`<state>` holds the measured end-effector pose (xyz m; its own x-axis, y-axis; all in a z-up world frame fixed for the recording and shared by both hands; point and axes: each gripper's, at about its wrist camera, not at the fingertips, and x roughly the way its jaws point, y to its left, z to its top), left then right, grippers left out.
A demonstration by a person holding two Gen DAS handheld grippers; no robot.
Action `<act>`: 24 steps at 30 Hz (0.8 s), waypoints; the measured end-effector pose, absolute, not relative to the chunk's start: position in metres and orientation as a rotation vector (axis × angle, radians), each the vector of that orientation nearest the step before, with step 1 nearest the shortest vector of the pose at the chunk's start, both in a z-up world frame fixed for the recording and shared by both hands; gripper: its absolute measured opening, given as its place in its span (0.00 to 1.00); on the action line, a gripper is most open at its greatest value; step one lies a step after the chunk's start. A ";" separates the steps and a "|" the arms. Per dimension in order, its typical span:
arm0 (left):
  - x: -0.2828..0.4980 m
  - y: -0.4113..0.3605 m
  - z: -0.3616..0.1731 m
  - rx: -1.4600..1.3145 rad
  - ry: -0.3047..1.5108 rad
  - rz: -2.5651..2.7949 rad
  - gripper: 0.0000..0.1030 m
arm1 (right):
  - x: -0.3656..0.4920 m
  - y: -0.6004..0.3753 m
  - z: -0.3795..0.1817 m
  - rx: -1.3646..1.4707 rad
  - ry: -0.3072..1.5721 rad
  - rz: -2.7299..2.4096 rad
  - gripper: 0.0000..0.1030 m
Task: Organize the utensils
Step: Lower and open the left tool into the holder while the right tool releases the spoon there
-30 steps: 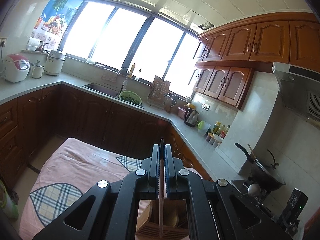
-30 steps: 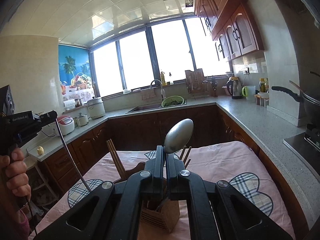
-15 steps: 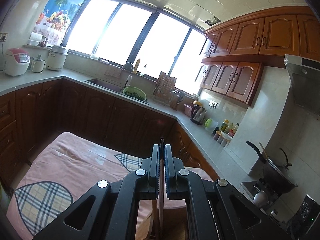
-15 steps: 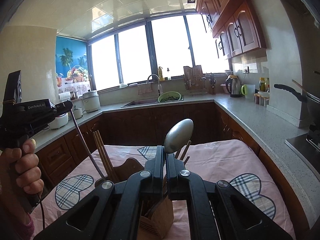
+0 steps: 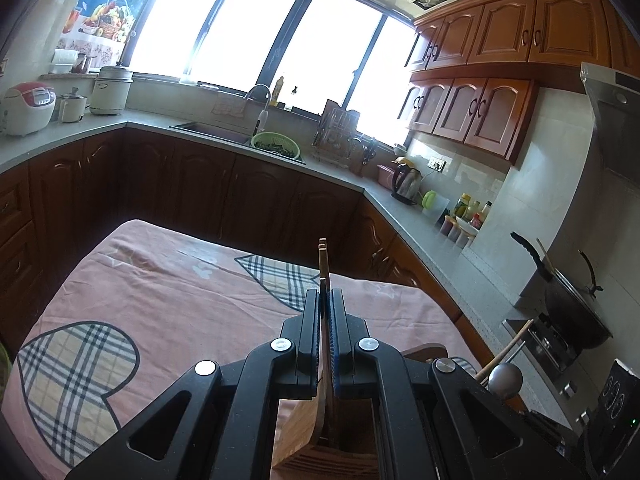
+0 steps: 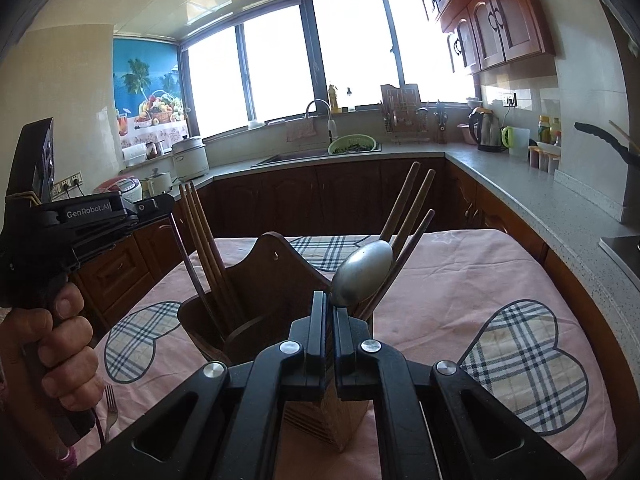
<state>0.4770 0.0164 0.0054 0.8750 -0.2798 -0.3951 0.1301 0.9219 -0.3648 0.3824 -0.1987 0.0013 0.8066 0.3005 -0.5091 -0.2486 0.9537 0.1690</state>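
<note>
Black plastic fills the bottom of both wrist views. The right gripper [image 6: 329, 312], at lower centre of its frame, is clamped on the handle of a metal spoon [image 6: 362, 276], whose bowl stands up just above the fingertips. The left gripper [image 5: 329, 308] is likewise closed, pinching a thin dark rod-like utensil [image 5: 325, 280] that runs up between its fingers; in the right view the same rod [image 6: 192, 276] slants from that gripper [image 6: 160, 204], at mid left, down into the holder. Whether it is a chopstick or a handle I cannot tell.

Just beyond the fingertips sits the wooden utensil holder [image 6: 276, 280], on a pink cloth with plaid hearts [image 6: 460, 280]. Its left compartment has a bundle of wooden chopsticks [image 6: 204, 240]; darker chopsticks [image 6: 408, 216] lean from the right one. A fork [image 6: 111, 408] lies on the cloth at lower left, near the person's hand [image 6: 56, 344].

Further back run the grey counter and sink [image 6: 296, 156] under bright windows.

The step in hand looks like lowering both pieces into the holder. Next, each wants seating handle-down in its own compartment before the jaws let go; the fork appears still to be sorted.
</note>
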 end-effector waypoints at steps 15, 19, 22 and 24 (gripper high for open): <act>0.476 0.013 0.012 -0.277 0.460 -0.209 0.03 | 0.394 -0.199 -0.012 0.134 0.622 0.306 0.02; 0.478 0.012 0.012 -0.277 0.468 -0.208 0.04 | 0.395 -0.200 -0.012 0.148 0.630 0.312 0.02; 0.478 0.011 0.014 -0.272 0.470 -0.205 0.04 | 0.395 -0.202 -0.012 0.161 0.633 0.314 0.02; 0.478 0.011 0.015 -0.266 0.471 -0.204 0.04 | 0.395 -0.203 -0.012 0.169 0.637 0.316 0.03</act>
<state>0.4776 0.0105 0.0153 0.8718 -0.2536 -0.4191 0.1315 0.9453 -0.2984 0.3954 -0.2033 -0.0125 0.7583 0.3405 -0.5559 -0.2375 0.9385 0.2508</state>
